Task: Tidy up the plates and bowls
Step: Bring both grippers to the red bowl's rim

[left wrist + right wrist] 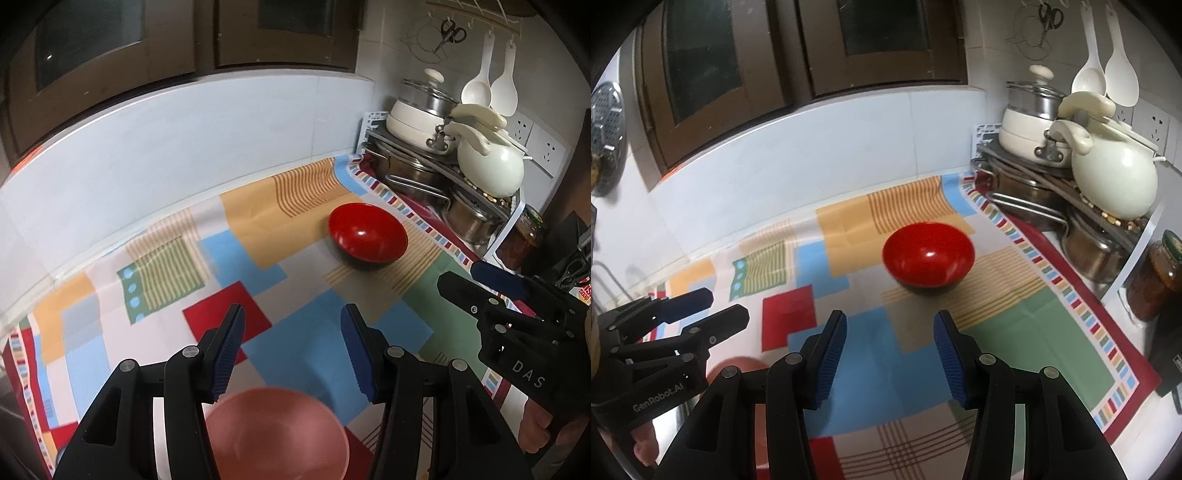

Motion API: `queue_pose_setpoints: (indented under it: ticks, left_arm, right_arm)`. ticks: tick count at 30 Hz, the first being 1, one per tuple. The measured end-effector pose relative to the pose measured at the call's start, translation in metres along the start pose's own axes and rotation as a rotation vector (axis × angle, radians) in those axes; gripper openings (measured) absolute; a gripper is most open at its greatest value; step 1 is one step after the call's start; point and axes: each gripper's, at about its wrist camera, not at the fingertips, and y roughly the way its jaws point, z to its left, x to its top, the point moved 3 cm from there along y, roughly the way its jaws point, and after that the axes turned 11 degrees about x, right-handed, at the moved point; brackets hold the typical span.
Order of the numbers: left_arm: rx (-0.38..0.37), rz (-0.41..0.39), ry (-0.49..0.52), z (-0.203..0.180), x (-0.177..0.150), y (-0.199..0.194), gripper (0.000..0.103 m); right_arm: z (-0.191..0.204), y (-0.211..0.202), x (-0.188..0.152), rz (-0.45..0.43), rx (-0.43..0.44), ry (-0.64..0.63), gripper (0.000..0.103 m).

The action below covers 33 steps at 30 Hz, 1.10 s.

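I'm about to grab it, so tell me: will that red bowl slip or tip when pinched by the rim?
The red bowl looks glossy, with a bright highlight inside, so the ribbed pads may slide somewhat. It narrows to a small dark base, so a sideways push could probably rock it. It looks rigid and likely light.

Both views are moderately bright in the middle and fall off to black in the fisheye corners. Straight lines bow hard toward the edges, most plainly along the white tiled wall [184, 140]. Light comes from above: the red bowl [367, 230] carries a small white glare spot on its inner wall and drops a soft dark shadow onto the patterned cloth [303, 321] on the desk. In the right wrist view the bowl's rim is slightly smeared. The pink bowl [277, 435] close under the left camera is badly out of focus. The cream kettle [1115, 177] shows a gentle sheen.
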Motion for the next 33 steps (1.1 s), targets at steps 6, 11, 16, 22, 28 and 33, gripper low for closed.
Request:
queue_pose_setpoints:
  ticks: [6, 11, 16, 22, 28, 33]
  left_arm:
    - [-0.016, 0.014, 0.045, -0.013, 0.023, 0.022, 0.053]
    - [-0.032, 0.025, 0.088, -0.021, 0.037, 0.040, 0.053]
    - [-0.042, 0.041, 0.134, -0.033, 0.052, 0.063, 0.053]
    - [-0.072, 0.078, 0.170, -0.047, 0.065, 0.090, 0.053]
    - [-0.089, 0.104, 0.210, -0.059, 0.074, 0.120, 0.053]
    - [-0.094, 0.137, 0.248, -0.068, 0.078, 0.147, 0.053]
  right_arm:
    - [-0.016, 0.007, 0.015, -0.029, -0.029, 0.019, 0.050]
    - [-0.029, 0.018, 0.026, -0.039, -0.048, 0.031, 0.050]
    - [-0.045, 0.033, 0.034, -0.037, -0.061, 0.064, 0.050]
    - [-0.065, 0.052, 0.040, -0.026, -0.084, 0.092, 0.050]
    - [-0.083, 0.070, 0.042, -0.011, -0.100, 0.111, 0.050]
    - [-0.097, 0.087, 0.043, 0.009, -0.122, 0.122, 0.050]
